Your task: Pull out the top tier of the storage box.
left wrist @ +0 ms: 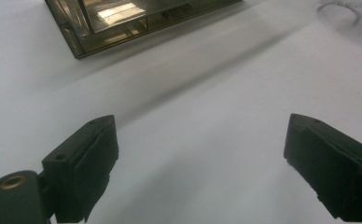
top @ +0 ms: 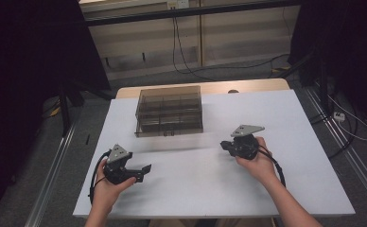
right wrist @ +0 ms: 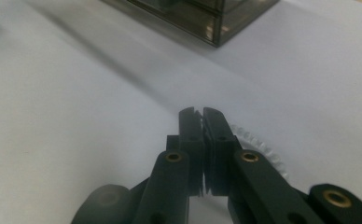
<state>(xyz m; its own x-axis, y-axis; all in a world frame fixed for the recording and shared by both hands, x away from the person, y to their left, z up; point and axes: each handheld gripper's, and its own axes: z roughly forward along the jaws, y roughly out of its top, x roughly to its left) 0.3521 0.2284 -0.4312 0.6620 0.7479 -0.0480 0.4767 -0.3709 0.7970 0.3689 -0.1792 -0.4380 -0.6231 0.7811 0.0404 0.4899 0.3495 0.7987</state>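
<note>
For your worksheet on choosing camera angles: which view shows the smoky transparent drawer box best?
The high view: the whole drawer box shows, with its compartments. The left gripper view and right gripper view each catch just a lower corner of it.

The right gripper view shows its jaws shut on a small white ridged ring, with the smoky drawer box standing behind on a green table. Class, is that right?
Not quite: the table is white, as the right gripper view shows. The rest holds.
</note>
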